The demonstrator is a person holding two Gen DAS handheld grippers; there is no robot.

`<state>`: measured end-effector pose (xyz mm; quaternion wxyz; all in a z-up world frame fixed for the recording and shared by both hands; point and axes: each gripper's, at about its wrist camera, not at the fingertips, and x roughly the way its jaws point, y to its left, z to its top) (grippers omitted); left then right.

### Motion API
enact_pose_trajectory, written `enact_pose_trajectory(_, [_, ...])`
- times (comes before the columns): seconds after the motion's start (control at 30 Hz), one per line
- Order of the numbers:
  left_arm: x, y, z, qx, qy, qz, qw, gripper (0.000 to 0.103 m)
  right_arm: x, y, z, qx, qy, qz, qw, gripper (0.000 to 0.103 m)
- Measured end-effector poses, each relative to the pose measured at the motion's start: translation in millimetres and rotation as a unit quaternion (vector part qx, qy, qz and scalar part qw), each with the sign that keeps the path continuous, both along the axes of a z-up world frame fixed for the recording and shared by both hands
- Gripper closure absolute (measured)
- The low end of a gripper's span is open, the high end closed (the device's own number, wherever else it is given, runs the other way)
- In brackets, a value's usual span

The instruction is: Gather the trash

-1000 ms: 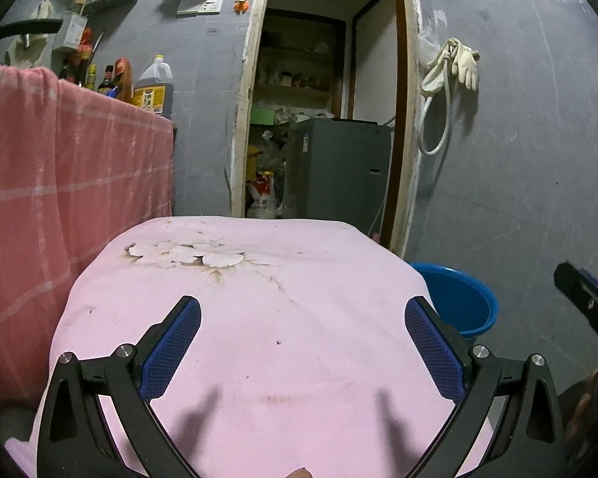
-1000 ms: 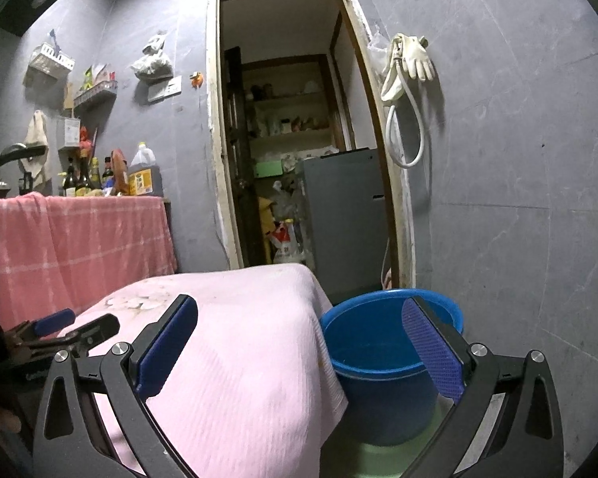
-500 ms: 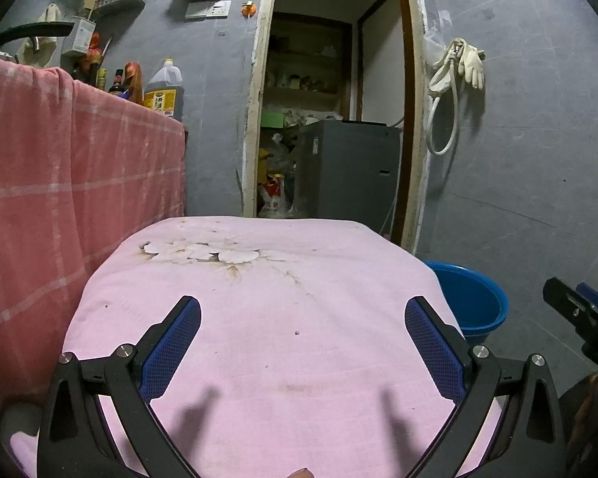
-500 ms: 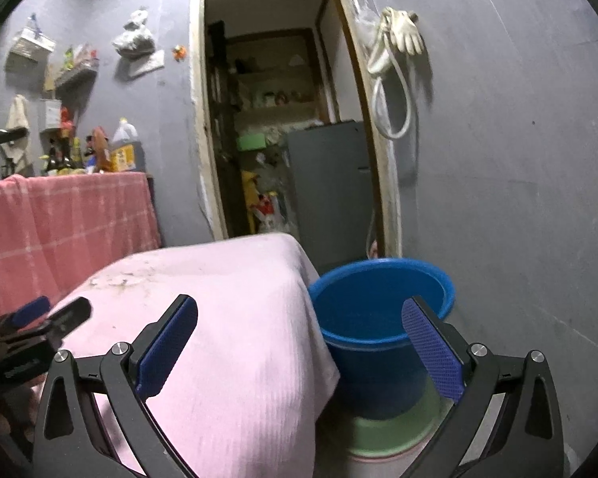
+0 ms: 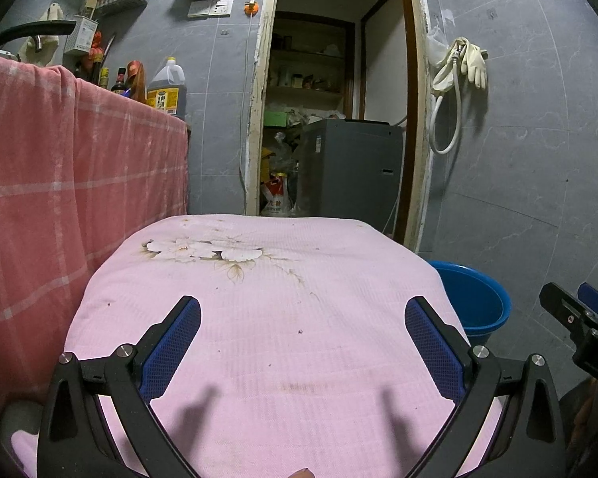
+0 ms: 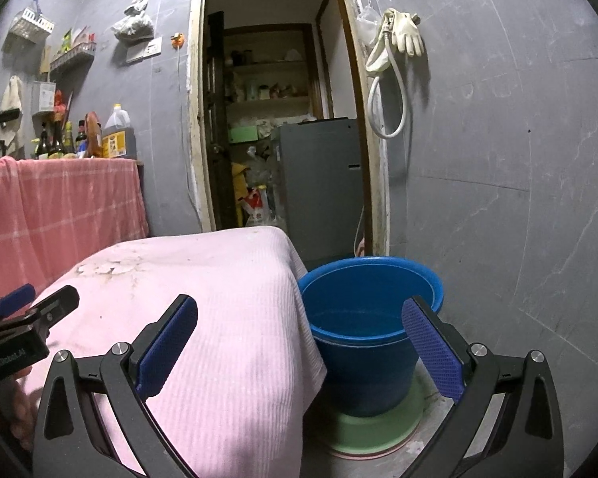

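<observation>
The left gripper (image 6: pixel 28 310) body reads "GenRobot.AI" (white lettering); other labels stay illegible.

Both grippers (image 5: pixel 302 348) (image 6: pixel 299 346) have black frames, blue textured jaws, silver screws

Grey metal cabinet (image 5: pixel 353 167) stands inside the doorway. Left of it: red-and-white printed sack (image 5: pixel 275 199). Further left, amber plastic oil jug (image 5: pixel 166 87) above pink checked cloth (image 5: pixel 79 183). Right of cabinet: pale rubber gloves (image 6: pixel 406 32) and looped white hose (image 6: pixel 386 107) hanging on the wall.
</observation>
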<state>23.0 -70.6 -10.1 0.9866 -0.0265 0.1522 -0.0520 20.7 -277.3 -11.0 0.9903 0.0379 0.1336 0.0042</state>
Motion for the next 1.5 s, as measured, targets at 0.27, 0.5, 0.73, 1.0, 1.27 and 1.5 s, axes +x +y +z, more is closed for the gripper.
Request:
enact_pose_trajectory(0.27, [0.1, 0.6, -0.9, 0.0, 0.001, -0.001, 1.0, 0.003, 0.3, 0.9, 0.0, -0.001, 0.001, 0.0, 1.0, 0.0])
enact_pose_trajectory(0.5, [0.4, 1.0, -1.2, 0.001, 0.002, 0.0, 1.0, 0.003, -0.2, 1.6, -0.3, 0.0, 0.0, 0.0, 1.0, 0.0])
enact_pose_trajectory(0.73, [1.1, 1.9, -1.4, 0.001, 0.002, -0.001, 1.0, 0.003, -0.4, 2.2, -0.7, 0.0, 0.001, 0.0, 1.0, 0.0])
enact_pose_trajectory(1.0, [1.3, 3.2, -1.3, 0.001, 0.002, -0.001, 1.0, 0.003, -0.5, 2.4, -0.9, 0.0, 0.0, 0.0, 1.0, 0.0])
enact_pose_trajectory(1.27, [1.6, 5.0, -1.7, 0.002, 0.002, -0.002, 1.0, 0.003, -0.5, 2.7, -1.1, 0.0, 0.0, -0.001, 1.0, 0.0])
enact_pose_trajectory(1.5, [2.0, 5.1, -1.6, 0.001, 0.003, -0.003, 1.0, 0.003, -0.7, 2.9, -1.4, 0.0, 0.0, 0.0, 1.0, 0.0])
